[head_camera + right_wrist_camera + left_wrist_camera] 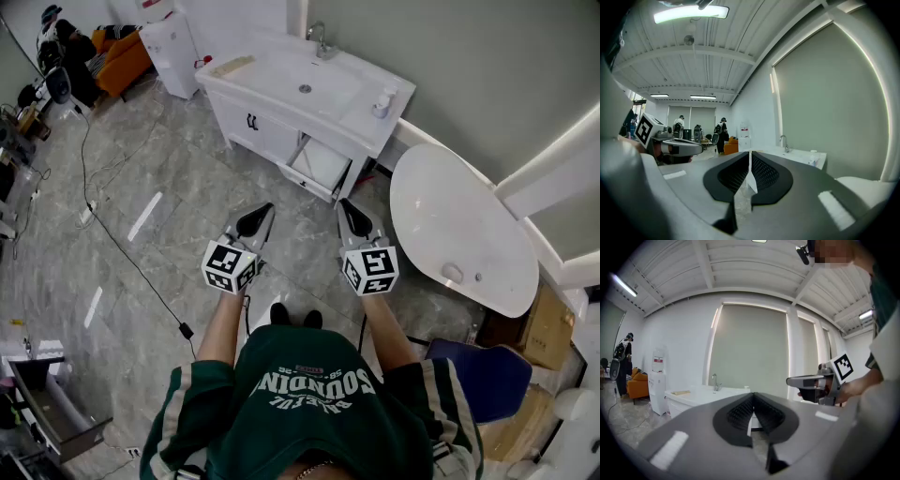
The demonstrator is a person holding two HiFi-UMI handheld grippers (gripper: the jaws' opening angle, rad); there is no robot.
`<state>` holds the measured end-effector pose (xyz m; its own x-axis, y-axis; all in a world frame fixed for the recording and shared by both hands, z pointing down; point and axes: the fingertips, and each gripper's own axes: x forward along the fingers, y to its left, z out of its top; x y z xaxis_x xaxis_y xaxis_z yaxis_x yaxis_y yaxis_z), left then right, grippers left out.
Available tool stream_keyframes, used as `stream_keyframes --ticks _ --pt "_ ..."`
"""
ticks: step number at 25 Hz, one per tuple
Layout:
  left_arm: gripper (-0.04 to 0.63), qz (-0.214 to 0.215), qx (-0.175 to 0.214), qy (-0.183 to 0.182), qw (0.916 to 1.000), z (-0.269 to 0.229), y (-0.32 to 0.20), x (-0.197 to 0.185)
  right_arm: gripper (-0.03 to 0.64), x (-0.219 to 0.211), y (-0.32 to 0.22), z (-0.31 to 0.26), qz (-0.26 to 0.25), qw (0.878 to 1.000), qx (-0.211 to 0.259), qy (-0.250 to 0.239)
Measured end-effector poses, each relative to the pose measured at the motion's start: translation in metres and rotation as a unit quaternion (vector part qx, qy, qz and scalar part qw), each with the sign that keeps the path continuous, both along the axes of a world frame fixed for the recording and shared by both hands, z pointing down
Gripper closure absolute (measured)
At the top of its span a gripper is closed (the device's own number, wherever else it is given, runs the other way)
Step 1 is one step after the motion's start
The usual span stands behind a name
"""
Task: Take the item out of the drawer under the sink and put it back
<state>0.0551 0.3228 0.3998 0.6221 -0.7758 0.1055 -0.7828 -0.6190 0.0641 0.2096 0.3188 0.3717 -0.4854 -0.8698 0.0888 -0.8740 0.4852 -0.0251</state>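
In the head view a white sink cabinet (281,89) stands a few steps ahead, and its drawer (319,164) under the basin is pulled open. The drawer's inside looks plain white; no item can be made out in it. Both grippers are held level at waist height, side by side, well short of the cabinet. My left gripper (264,210) is shut and empty, its jaws meeting at the tip (752,396). My right gripper (345,204) is shut and empty too (750,157). Each gripper view shows the other gripper beside it and the cabinet (691,397) (799,155) beyond.
A white bathtub (459,225) lies to the right of the cabinet. A water dispenser (171,52) stands to its left. A black cable (112,234) runs across the grey tiled floor. A blue chair (487,375) is near my right. People stand far off (721,133).
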Motion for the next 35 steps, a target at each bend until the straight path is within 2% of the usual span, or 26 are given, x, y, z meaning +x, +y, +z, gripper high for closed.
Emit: stream_keyframes --ticks 21,35 --pt "0.545 0.008 -0.013 0.008 0.9999 0.013 -0.010 -0.029 0.614 -0.016 -0.008 0.014 0.018 1.000 -0.019 -0.004" --pt "0.545 0.016 -0.010 0.010 0.9998 0.019 -0.037 -0.075 0.614 -0.059 -0.035 0.024 0.028 0.999 -0.028 0.001"
